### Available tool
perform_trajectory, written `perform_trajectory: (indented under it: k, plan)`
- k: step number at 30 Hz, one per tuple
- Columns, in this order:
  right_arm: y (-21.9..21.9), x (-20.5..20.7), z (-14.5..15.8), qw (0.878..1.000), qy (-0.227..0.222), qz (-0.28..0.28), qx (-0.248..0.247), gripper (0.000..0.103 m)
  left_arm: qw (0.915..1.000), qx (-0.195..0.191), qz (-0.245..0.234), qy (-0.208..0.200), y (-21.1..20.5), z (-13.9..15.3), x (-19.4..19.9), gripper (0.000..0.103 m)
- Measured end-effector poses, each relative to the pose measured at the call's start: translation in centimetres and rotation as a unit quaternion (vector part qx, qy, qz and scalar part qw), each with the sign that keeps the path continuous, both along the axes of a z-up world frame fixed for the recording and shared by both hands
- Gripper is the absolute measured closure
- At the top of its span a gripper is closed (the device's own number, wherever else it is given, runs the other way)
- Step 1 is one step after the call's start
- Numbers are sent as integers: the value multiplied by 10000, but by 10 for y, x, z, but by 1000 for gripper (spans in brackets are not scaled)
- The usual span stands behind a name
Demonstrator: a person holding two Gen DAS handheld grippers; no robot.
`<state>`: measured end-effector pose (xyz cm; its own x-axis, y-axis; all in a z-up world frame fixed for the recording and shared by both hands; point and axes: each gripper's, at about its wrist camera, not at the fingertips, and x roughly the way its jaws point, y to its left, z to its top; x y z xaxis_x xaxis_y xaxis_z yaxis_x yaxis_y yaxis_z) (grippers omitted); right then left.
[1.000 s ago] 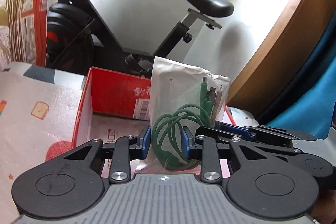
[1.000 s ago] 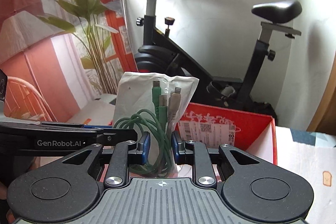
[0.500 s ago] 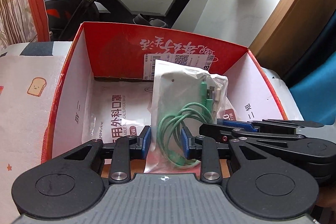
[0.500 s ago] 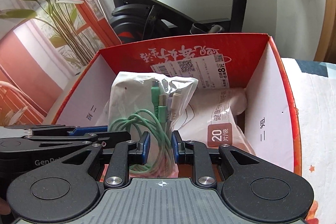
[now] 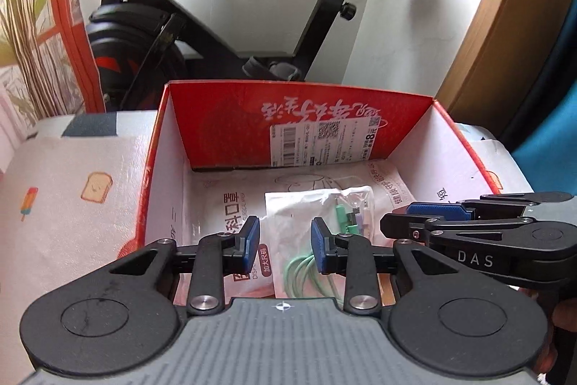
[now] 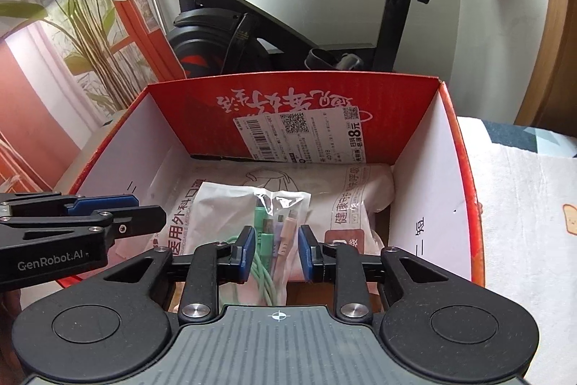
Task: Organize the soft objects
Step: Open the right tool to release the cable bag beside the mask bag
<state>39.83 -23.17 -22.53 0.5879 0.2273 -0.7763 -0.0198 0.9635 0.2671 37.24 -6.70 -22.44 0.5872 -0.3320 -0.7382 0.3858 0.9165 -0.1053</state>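
Note:
A clear bag of green and pastel cables lies inside the red cardboard box, on top of a white pack of masks. My left gripper is open above the bag, its blue pads apart and off it. My right gripper is open too, over the bag's near end. Each gripper shows in the other's view, the right one and the left one, side by side over the box.
The box stands on a white printed cloth. A black exercise bike stands behind it by the white wall. A plant and orange curtain are at the left, a wooden panel at the right.
Both grippers lowered the cable bag into the box, then opened and let it go. The bag now lies flat on the mask pack.

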Motion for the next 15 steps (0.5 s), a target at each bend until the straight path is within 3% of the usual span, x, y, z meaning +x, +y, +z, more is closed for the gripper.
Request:
perform_trajectory:
  k: [2,4,6,8,12,15]
  plan:
    - [-1,-4,5,10000,-28,15,10,67,9999,77,-44,-147,1,6,-6,65]
    - [-1,-8,11,10000,-78,19,-11,53,9995,157,-12,-291,3,12,-12,54]
    - [-1,-13,16,9999,-154,18,-49,44,9989,224,104,-407,8,18,-17,35]
    - [-1,-18,22,9996,-249,29,-88,38,9983,246,151,-513,12,24,-23,27]
    - [-1,-31,34,9988,-446,45,-173,12,9967,302,200,-728,20,37,-35,0]
    - [-3,-41,42,9983,-572,27,-104,0,9956,378,221,-833,24,44,-43,0]
